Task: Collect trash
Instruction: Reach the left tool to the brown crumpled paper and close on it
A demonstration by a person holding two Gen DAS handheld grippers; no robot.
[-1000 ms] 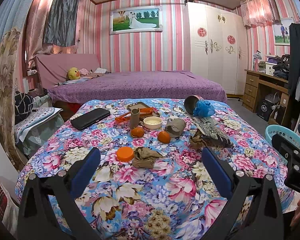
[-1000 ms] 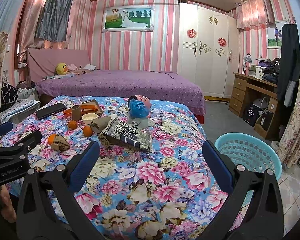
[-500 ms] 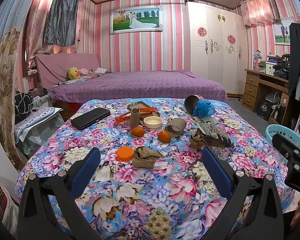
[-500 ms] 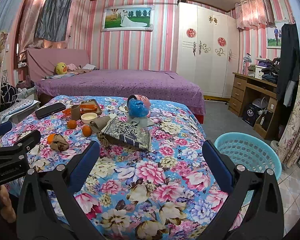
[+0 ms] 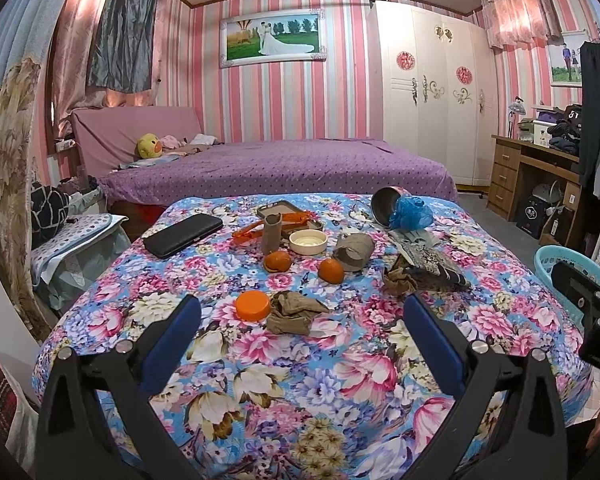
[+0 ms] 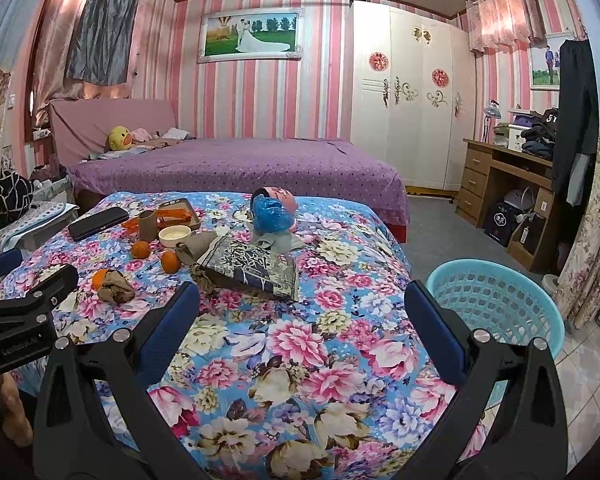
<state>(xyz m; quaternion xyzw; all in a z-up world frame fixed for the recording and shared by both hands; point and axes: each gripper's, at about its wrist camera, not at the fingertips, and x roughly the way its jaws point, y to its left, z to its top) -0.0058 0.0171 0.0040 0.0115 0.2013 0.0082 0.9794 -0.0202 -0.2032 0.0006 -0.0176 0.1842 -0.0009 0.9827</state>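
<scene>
Both my claws are wide open w/ nothing in them. My left claw (image 5: 300, 328) hangs over the near edge of the tabletop (image 5: 340, 400), and my right claw (image 6: 300, 320) is over the near right side.

The trash sits in the middle of the flowery cloth: a brown crumpled wad (image 5: 294, 314) touching an orange lid (image 5: 253, 305), a cardboard tube (image 5: 271, 233) standing up, another tube (image 5: 354, 253) lying down, and a second brown wad (image 5: 398, 280) by a dark patterned bag (image 6: 252, 268). The blue basket (image 6: 496, 304) is on the floor, just beside the tabletop on my right.

I think the first pick comes now. The near wad is soft & low, so I should come straight down over it w/ the left claw, squeeze its middle, and not bump the lid. The two oranges (image 5: 331, 270) look like food, so I'd leave them.
</scene>
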